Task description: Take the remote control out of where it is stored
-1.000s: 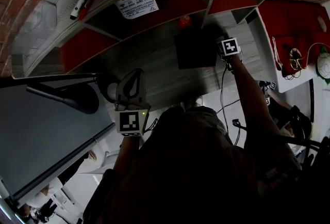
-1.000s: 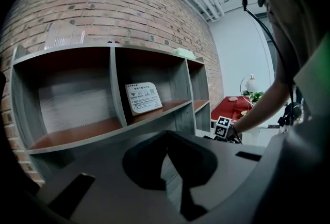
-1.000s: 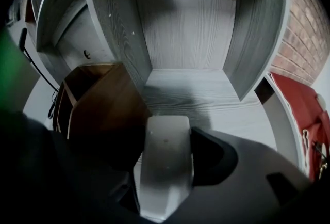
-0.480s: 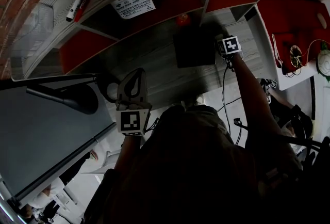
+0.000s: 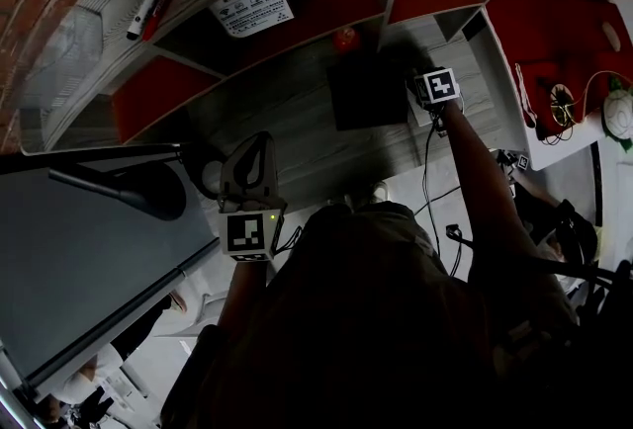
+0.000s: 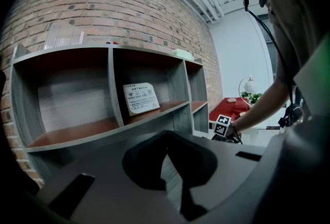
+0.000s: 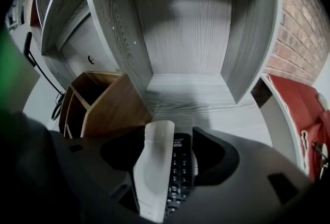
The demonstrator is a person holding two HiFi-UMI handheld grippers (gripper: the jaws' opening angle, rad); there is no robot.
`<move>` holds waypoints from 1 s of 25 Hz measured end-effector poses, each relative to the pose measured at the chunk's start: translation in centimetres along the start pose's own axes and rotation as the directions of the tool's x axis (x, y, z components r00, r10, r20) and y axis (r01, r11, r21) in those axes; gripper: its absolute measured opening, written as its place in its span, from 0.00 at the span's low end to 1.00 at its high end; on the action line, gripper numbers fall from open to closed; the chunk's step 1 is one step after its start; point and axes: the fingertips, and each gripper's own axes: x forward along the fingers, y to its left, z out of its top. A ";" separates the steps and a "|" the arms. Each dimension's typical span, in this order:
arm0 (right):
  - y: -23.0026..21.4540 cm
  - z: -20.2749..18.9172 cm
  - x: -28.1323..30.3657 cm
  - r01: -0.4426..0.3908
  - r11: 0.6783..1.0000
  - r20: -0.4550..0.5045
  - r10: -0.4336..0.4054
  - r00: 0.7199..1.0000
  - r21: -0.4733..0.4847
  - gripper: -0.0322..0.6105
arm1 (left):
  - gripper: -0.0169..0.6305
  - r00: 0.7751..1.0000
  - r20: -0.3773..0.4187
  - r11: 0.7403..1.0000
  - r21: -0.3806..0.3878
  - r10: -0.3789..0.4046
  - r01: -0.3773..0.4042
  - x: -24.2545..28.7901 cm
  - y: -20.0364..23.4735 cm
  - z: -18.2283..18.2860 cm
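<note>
1. A grey shelf unit (image 5: 297,111) fills the upper half of the head view.
2. The left gripper (image 5: 259,145) hangs left of centre with its jaws together and nothing between them.
3. The right gripper (image 7: 175,140), right of centre, is clamped on the black remote control (image 7: 180,171), just in front of an open cubby. A pale long piece lies against the remote.
4. A white notice card (image 5: 250,6) stands in an upper cubby.
</note>
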 end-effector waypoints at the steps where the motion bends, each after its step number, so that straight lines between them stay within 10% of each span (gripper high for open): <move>1: -0.1 0.0 -0.2 0.004 1.000 0.002 -0.004 1.000 0.001 0.50 | 0.04 1.000 0.001 1.000 0.000 -0.001 0.001 0.0 0.0 0.0; 17: 0.7 2.3 -5.5 0.024 1.000 0.126 -0.026 0.992 0.017 0.50 | 0.04 0.998 0.037 0.999 0.011 -0.043 0.043 -0.6 -1.1 0.5; 25: 4.8 8.0 -13.5 0.004 0.999 0.402 0.017 0.916 -0.052 0.50 | 0.04 0.998 0.058 0.999 0.028 -0.040 0.039 -0.7 -0.1 1.0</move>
